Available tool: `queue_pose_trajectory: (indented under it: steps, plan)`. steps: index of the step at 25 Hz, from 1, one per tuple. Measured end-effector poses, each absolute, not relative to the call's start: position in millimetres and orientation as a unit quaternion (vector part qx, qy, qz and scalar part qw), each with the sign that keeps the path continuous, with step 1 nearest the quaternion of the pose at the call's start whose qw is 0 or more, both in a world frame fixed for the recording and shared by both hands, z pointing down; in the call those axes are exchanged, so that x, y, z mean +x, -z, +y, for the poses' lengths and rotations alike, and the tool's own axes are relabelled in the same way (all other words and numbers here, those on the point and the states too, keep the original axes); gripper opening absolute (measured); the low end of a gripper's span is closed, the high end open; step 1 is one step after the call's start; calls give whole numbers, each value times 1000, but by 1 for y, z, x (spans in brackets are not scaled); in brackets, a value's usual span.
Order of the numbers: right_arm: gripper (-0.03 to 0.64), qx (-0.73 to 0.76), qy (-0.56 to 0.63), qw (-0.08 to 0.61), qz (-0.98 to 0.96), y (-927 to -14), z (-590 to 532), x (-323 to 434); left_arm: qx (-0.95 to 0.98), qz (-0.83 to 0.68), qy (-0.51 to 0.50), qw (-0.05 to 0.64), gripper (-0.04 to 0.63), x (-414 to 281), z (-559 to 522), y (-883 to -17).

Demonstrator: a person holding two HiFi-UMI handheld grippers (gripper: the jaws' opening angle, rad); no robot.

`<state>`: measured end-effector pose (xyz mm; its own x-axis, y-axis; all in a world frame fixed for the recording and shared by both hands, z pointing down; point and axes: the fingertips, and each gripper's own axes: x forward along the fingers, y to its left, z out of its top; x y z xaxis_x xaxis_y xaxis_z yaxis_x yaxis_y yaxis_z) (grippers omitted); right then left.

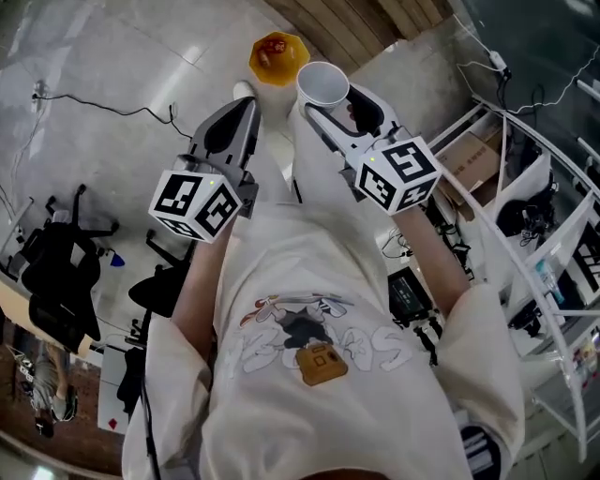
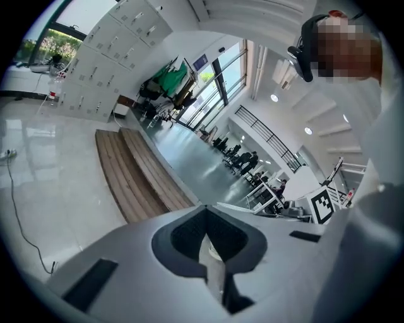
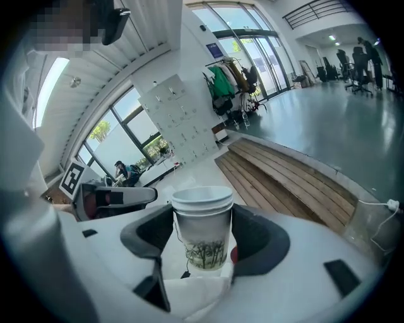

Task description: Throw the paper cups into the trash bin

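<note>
My right gripper (image 1: 330, 101) is shut on a white paper cup (image 1: 322, 84), which it holds upright in front of my chest. In the right gripper view the cup (image 3: 203, 222) shows a tree print and a doubled rim, like two stacked cups, and the jaws press its sides. My left gripper (image 1: 240, 111) is held level beside it, jaws together with nothing between them (image 2: 205, 211). A yellow trash bin (image 1: 278, 56) with red scraps inside stands on the floor just beyond both grippers. A small white object (image 1: 244, 90) shows at the left gripper's tip; I cannot tell what it is.
Glossy grey floor all round. A wooden slatted strip (image 1: 366, 28) runs beyond the bin. Black office chairs (image 1: 61, 272) stand at the left, a white metal rack (image 1: 525, 216) and a cardboard box (image 1: 469, 159) at the right. A cable (image 1: 94, 98) crosses the floor.
</note>
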<state>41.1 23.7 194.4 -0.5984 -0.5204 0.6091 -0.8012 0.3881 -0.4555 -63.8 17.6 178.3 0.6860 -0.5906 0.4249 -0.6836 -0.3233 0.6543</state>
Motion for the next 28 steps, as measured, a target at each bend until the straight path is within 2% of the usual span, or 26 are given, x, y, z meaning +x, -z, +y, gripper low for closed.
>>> queue_pose_trajectory:
  steps: [9,28]
  plan:
    - [295,387,-385,238,-804,-295,12,40,795,-401,-73,450,6,-53,0,-263]
    - [295,354,-399,288,-795,-507,-22,50,768,-409,-131,476,6,-32,-26,-469]
